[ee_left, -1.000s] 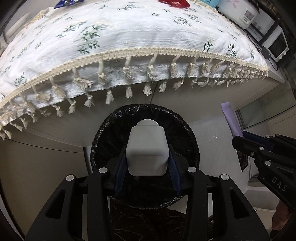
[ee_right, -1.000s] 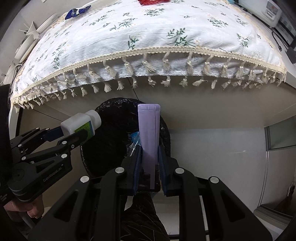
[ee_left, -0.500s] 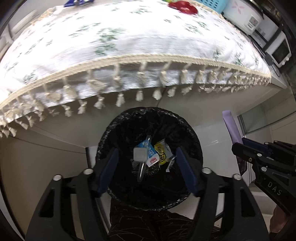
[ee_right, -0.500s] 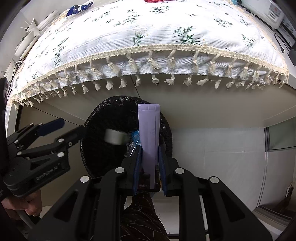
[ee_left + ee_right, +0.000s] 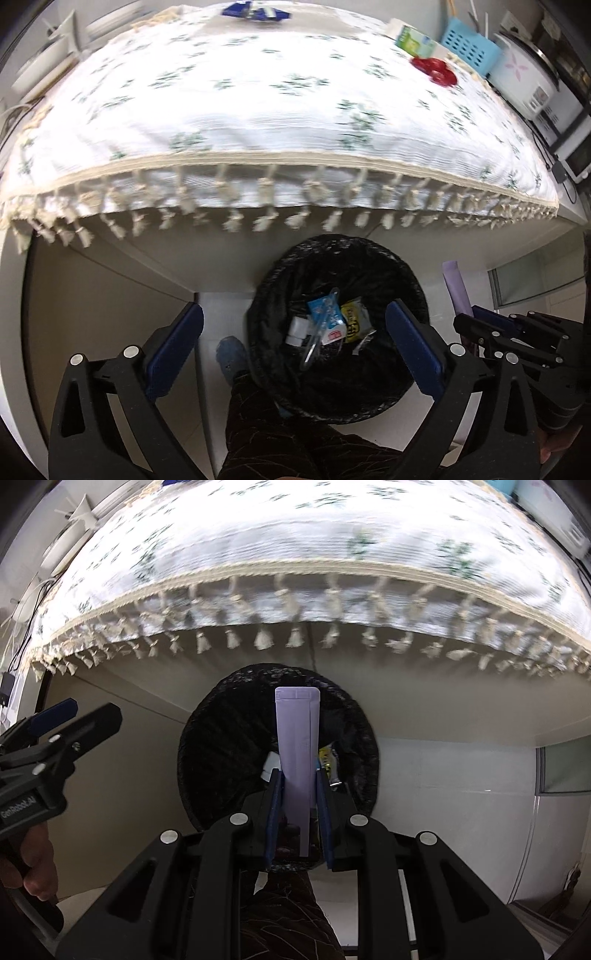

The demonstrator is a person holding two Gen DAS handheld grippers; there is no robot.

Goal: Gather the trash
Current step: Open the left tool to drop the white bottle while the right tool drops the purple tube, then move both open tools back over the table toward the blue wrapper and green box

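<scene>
Below both tongs, a black-lined bin [image 5: 338, 325] stands on the floor under the fringed edge of a clothed table [image 5: 280, 110].

The left tongs [image 5: 293, 345] have just been opening and now gape fully, with nothing between the blue pads [image 5: 173, 349]. A second ago they clamped a white bottle [image 5: 297, 328] over the bin; half a second ago it was falling; now it lies at the bottom of the bin, beside a blue wrapper [image 5: 325, 315] and a yellow wrapper [image 5: 352, 317]. The bin sits toward the right-hand pad, not midway between the two as it did a second ago, so the left tongs appear to be drawing away to the side. That piece of trash is dealt with.

The right tongs [image 5: 299, 823] are closed on a lilac pouch [image 5: 297, 753], gripping its lower end so that it stands up straight between the pads. The pouch was held the same way a second ago. From the right view it now stands over the middle of the bin's mouth, where earlier the bin lay a little to the left of it. The white bottle and yellow wrapper peep out on either side of the pouch, far beneath.

Judging by this, the pouch is lined up for dropping, and letting go of it looks like the next step. More items remain on the table beyond the left tongs, among them a red thing [image 5: 436, 70] and a blue thing [image 5: 255, 13], so collecting is likely not finished.
</scene>
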